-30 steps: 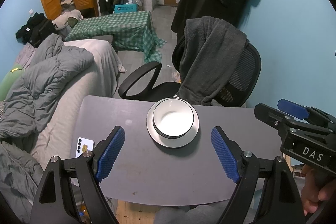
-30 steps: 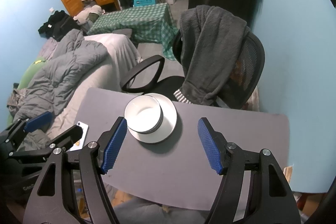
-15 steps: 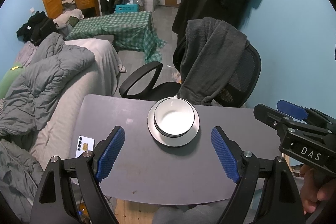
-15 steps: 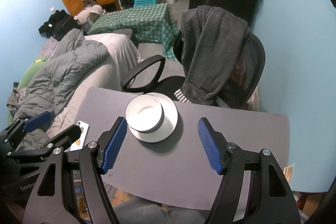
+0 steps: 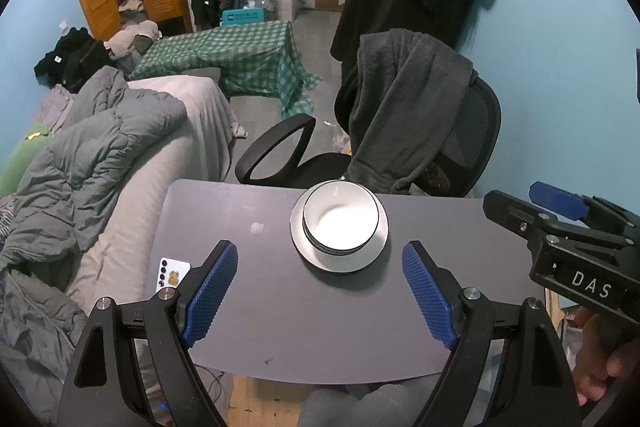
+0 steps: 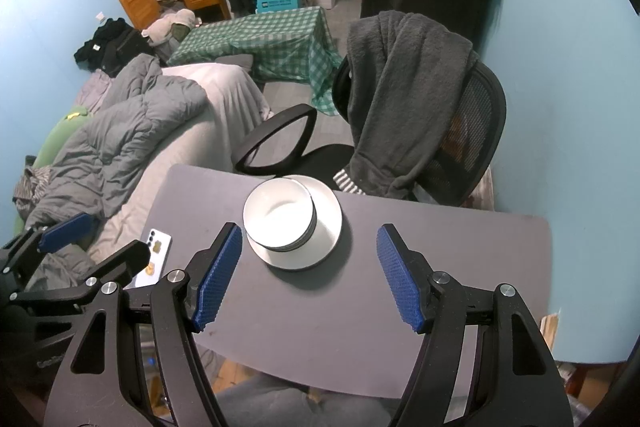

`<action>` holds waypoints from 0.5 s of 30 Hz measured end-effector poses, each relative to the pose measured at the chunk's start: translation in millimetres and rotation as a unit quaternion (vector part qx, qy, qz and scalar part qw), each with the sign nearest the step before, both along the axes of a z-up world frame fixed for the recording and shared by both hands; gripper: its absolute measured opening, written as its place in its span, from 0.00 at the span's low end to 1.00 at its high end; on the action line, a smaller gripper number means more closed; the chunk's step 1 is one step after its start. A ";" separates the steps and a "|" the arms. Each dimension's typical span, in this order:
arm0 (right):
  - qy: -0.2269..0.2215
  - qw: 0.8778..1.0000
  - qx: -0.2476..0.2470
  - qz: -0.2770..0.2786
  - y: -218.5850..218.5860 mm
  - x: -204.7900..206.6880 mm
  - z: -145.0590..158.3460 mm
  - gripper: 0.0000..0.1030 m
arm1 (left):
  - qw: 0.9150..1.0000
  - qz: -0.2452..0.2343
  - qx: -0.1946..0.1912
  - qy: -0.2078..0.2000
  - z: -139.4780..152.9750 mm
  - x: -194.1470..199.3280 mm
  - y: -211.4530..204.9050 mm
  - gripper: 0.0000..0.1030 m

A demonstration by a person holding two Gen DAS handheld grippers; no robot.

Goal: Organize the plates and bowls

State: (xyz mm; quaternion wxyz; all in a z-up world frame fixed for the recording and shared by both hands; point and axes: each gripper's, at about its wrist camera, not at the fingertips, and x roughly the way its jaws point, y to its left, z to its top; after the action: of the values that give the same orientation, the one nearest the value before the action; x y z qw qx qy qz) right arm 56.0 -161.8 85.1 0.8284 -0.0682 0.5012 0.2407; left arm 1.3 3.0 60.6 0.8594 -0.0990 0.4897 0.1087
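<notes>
white ceramic sits stacked at the middle of the grey table [image 5: 280,327]: nested bowls [image 5: 341,223] rest inside a plate [image 5: 376,251], slightly toward the plate's 11 o'clock in the right wrist view, so more bare rim shows at 4 o'clock. how many bowls are nested i cannot tell for sure; dark bands along the side suggest more than one.

the left gripper [image 5: 320,291] hangs over the near part of the table with its blue pads spread wide, nothing between them, the stack at its 12 o'clock and well apart from the fingertips. the right gripper [image 6: 310,275] is likewise spread and empty, the stack at roughly 11 o'clock from its gap. in the left wrist view the right gripper shows again at 3 o'clock, with a person's hand [image 5: 600,363] on its handle.

judging from this, the stack looks gathered already, so whatever is left is likely a shift or a tidy-up.

what could go wrong: the glazed bowl wall is smooth and curved, so pads closing on it off-centre could slip and tip the nest. a nudge at the plate's rim could slide the whole pile toward 12 o'clock, where the table edge and an office chair [image 5: 460,147] are near. a phone [image 5: 172,275] lies at the table's 9 o'clock edge, close to the left gripper's left finger; a careless sweep could knock it off.
</notes>
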 end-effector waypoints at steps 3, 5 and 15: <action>0.000 1.000 0.000 0.000 -0.1 1.0 -0.2 0.67 | 1.000 0.004 0.004 0.000 -0.4 -2.6 0.6 0.83; -0.001 1.000 0.000 0.000 0.3 -0.4 0.2 0.67 | 1.000 0.005 0.005 0.000 -0.2 -3.5 1.6 0.83; 0.000 1.000 0.001 -0.001 0.9 -1.4 0.3 0.67 | 1.000 0.009 0.008 0.002 -2.2 -7.7 4.7 0.83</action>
State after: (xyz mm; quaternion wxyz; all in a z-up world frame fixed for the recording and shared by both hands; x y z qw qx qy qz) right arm 54.6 -161.0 85.4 0.8286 -0.0670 0.5009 0.2407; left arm -6.4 7.8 58.4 0.8583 -0.0962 0.4894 0.1204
